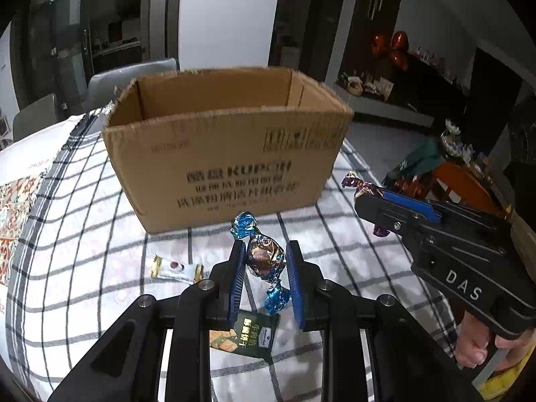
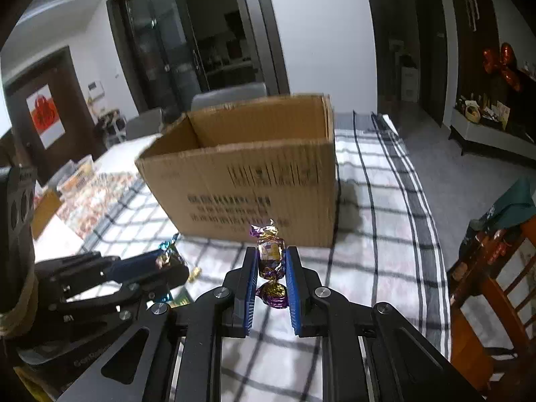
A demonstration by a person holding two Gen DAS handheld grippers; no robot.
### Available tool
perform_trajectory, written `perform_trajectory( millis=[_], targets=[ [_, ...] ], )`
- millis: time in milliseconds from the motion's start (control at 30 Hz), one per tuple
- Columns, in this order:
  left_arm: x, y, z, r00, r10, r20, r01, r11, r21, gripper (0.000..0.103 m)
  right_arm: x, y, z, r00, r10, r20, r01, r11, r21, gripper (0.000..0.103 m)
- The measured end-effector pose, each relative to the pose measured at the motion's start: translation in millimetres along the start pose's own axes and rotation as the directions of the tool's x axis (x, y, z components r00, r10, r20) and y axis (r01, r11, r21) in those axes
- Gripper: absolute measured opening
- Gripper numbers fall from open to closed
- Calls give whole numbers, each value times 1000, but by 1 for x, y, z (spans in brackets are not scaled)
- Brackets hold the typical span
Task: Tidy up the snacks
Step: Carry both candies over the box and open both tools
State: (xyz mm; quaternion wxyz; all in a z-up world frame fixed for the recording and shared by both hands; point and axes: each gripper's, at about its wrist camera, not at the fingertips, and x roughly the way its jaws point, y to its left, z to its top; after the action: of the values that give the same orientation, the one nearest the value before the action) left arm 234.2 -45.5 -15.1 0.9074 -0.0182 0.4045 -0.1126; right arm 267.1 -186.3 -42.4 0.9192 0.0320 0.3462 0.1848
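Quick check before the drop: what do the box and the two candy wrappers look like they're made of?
Box: plain brown corrugated cardboard, matte, fluting visible along its cut rim. Blue-ended candy and purple-ended candy: wrappers look like crinkled metallic foil or foil-look film, glossy, with bright glints on the twisted ends.

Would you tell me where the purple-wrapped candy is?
The purple-wrapped candy is clamped in the right tool, above the checked cloth, before the cardboard box.

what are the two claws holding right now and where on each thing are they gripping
The left claw pinches a blue-ended foil candy across its round middle. The right claw pinches a purple-ended foil candy likewise, twisted ends free.
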Motion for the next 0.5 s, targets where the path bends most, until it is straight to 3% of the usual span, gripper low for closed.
perform_trajectory(
  millis=[500],
  targets=[
    [-29,12,62,993,31,111,-32,999,5,25,-17,19,58,988,48,145,-48,999,-7,18]
  ],
)
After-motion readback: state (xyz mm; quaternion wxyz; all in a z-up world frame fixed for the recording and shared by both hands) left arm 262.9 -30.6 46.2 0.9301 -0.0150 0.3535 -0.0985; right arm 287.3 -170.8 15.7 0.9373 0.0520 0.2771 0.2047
